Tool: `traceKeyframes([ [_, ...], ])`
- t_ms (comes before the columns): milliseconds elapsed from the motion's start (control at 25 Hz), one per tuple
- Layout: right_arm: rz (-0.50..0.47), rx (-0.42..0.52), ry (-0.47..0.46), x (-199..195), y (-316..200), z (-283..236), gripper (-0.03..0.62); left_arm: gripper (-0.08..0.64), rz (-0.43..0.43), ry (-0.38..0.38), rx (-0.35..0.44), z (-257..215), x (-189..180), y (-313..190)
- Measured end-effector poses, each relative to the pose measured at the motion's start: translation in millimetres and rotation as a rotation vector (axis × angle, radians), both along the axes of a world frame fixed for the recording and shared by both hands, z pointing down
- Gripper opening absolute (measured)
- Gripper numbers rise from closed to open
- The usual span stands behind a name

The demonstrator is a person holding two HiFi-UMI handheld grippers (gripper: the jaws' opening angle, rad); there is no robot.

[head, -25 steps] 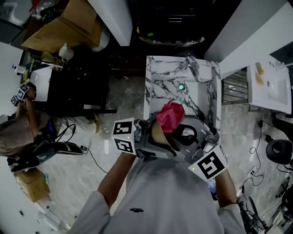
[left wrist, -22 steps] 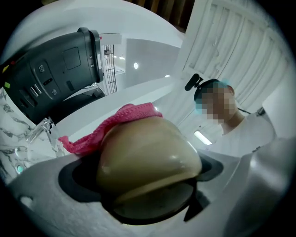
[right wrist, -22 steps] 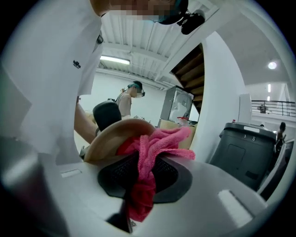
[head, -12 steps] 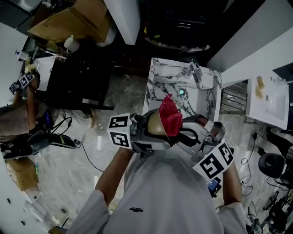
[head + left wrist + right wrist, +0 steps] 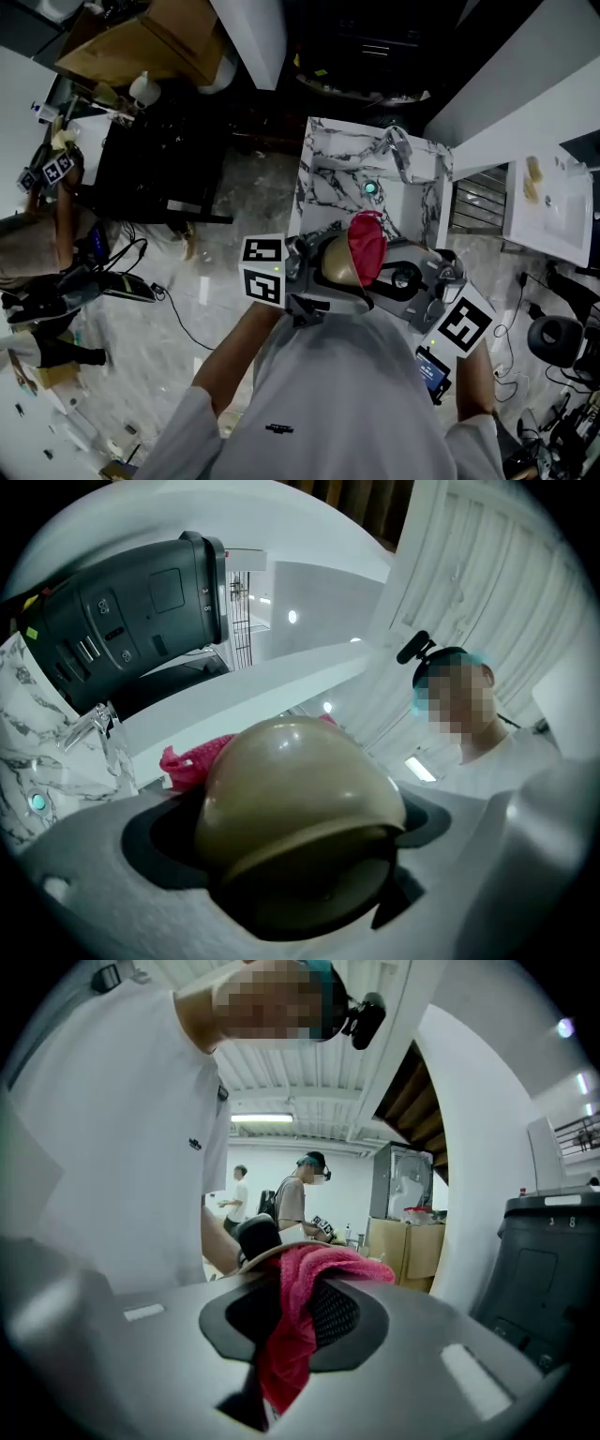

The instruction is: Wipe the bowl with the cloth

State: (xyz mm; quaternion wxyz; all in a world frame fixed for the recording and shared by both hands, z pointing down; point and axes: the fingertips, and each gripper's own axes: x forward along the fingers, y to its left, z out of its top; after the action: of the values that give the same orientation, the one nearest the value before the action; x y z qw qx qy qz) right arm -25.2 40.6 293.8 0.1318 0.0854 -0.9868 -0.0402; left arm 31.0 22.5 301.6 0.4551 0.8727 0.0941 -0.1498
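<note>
The tan bowl is held in mid-air near the person's chest, on the near side of the marble basin. It is gripped between the jaws of the left claw, apparently near its rim, with its rounded underside turned outward. The red cloth is pinched in the right claw, whose jaws are closed on a bunched fold, and it is draped over the bowl's far edge. The main risk is judged to be the bowl itself: its surface looks smooth and glossy, so it could be levered out of the jaws by a hard sideways push from the cloth and dropped onto the stone floor. The cloth could also be dragged out of its narrow pinch if it is snagged on the rim. If only the edge is rubbed, the inside would be left unwiped.
</note>
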Motion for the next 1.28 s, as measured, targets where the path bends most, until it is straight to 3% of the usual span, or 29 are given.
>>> traceKeyframes([
  [200, 0.145, -0.045, -0.085, 5.8, -21.8, -0.4, 0.074, 0.575, -0.011, -0.055, 0.065, 0.4, 6.0, 0.4],
  [320, 0.235, -0.051, -0.069, 11.4, -37.0, 5.8, 0.074, 0.574, -0.017, -0.092, 0.116, -0.4, 6.5, 2.3],
  [400, 0.241, -0.036, -0.008, 14.3, -38.9, 13.6, 0.072, 0.574, -0.033, -0.094, 0.131, -3.2, 4.1, 1.3],
  [520, 0.184, 0.045, 0.123, 13.4, -33.3, 23.6, 0.072, 0.574, -0.066, -0.094, 0.145, -7.7, -0.2, -3.6],
  [720, 0.065, 0.125, 0.232, 11.9, -17.6, 31.1, 0.071, 0.574, -0.112, -0.091, 0.155, -10.7, -7.7, -16.8],
  [800, 0.01, 0.107, 0.223, 11.0, -9.1, 29.0, 0.071, 0.574, -0.114, -0.094, 0.164, -11.2, -11.0, -19.8],
  [1040, -0.104, 0.025, 0.077, 10.3, 6.4, 9.2, 0.071, 0.574, -0.055, -0.09, 0.166, -9.4, -1.7, -9.9],
  [1280, -0.155, 0.053, 0.044, -2.9, 8.5, 2.5, 0.067, 0.574, 0.035, -0.134, 0.178, 0.3, 9.6, 7.7],
])
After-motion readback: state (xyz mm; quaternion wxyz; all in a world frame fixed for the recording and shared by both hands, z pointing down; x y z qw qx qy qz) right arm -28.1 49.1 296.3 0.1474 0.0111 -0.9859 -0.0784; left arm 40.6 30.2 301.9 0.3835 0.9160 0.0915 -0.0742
